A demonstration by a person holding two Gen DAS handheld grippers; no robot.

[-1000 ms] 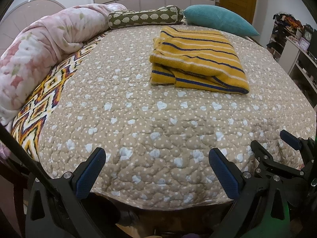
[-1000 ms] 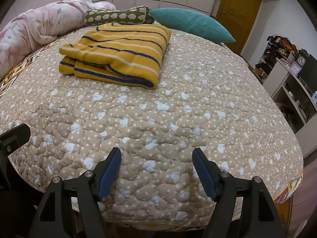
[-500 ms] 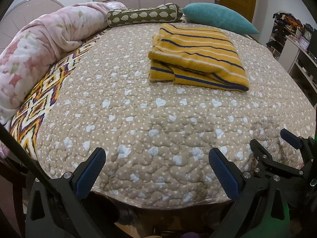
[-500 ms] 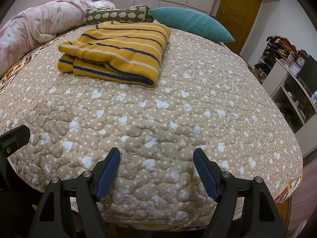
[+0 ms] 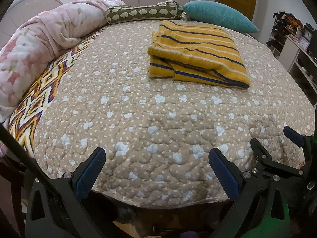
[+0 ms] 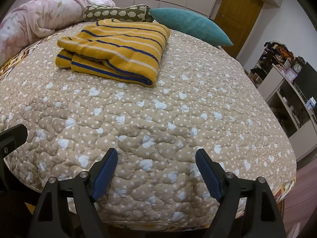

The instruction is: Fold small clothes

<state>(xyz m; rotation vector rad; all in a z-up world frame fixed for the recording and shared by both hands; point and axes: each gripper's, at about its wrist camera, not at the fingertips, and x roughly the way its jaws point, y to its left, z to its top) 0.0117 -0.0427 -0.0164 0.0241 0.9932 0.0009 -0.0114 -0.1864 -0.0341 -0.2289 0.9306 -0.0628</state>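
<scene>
A yellow sweater with blue and white stripes (image 5: 196, 57) (image 6: 118, 51) lies folded on the far half of the bed, well beyond both grippers. My left gripper (image 5: 156, 152) hangs open over the near edge of the quilt, and nothing is between its blue pads. My right gripper (image 6: 156, 152) hovers over the same edge with its jaws opening, and nothing is between them either. In the left wrist view, the right gripper (image 5: 271, 135) shows at the right edge.
The tan quilt with white dots (image 5: 138, 109) covers the bed. A pink floral duvet (image 5: 39, 51) is bunched along the left side. A hedgehog-print bolster (image 5: 142, 12) and a teal pillow (image 5: 218, 15) lie at the head. Shelves (image 6: 287, 91) stand to the right.
The right gripper's jaws have spread a little wider. The sweater and the left gripper stay where they were.
</scene>
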